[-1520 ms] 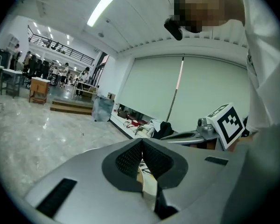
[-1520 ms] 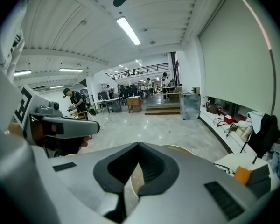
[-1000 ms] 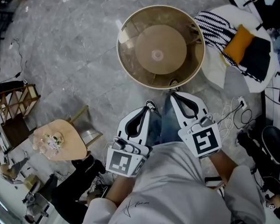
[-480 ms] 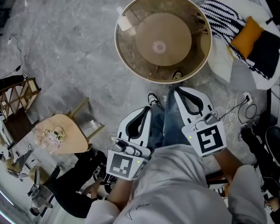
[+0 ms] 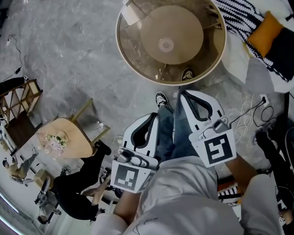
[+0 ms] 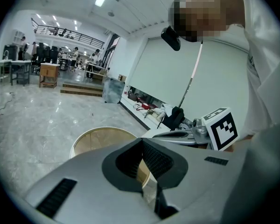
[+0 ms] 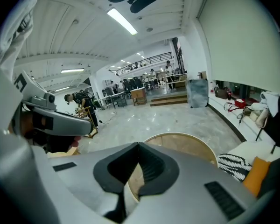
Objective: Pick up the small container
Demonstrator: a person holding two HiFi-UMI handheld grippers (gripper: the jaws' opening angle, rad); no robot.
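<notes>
The left gripper (image 5: 152, 118) is held close against the person's body with its jaws brought together, and nothing is seen between them. The right gripper (image 5: 185, 96) is likewise closed and empty, with its tips carried a little farther forward than the left one's. Both are pointed toward the round glass table (image 5: 117, 37), which lies beyond them and apart from both.

A small pale object (image 5: 130, 16) is seen at the table's far-left edge. It is judged to be the small container, though it is too small for this to be confirmed, and its long axis cannot be made out. It lies far and to the left of both grippers. The left gripper is on its side, so a forward, slightly leftward reach is judged to be called for, with the jaws first opened.
</notes>
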